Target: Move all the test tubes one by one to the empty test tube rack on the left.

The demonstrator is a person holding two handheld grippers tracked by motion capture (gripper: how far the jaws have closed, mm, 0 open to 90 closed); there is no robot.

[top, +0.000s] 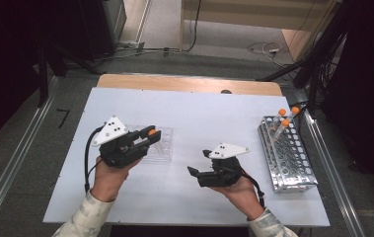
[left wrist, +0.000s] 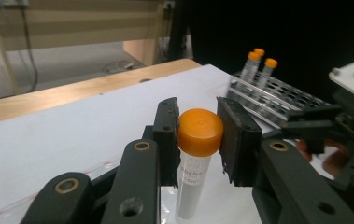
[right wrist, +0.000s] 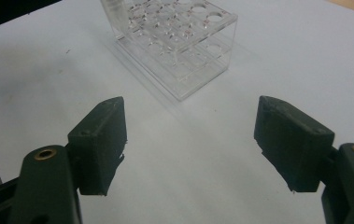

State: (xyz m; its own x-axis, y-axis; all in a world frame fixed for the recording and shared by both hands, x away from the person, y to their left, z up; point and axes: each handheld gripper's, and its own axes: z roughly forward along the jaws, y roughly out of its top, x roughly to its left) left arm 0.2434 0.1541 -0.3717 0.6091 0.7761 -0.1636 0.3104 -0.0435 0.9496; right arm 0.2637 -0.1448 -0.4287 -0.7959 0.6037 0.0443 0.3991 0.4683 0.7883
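Right now we have our left gripper clenched on an orange-capped tube: both black pads press the sides of the cap, and the clear body with its faint printed label hangs straight down below the jaws. From above, the orange cap peeks out at the jaw tips, which sit over the near edge of the clear plastic rack. Whether the tube's bottom is lifted free of that rack or rests inside one of its holes, we cannot quite tell, since the gripper body covers it from above.

Beyond the held tube, looking along our left jaws, we see the metal rack with three more orange-capped tubes standing together at its far end. Our right gripper shows at the right edge of that view, dark and partly cut off.

That right gripper is released, its two pads standing wide apart with nothing but the bare white table between them. Straight ahead of its jaws, a little way off, stands the clear plastic rack, its drilled top plate showing rows of round holes. The metal rack lies behind this gripper, off to the side of our right hand.
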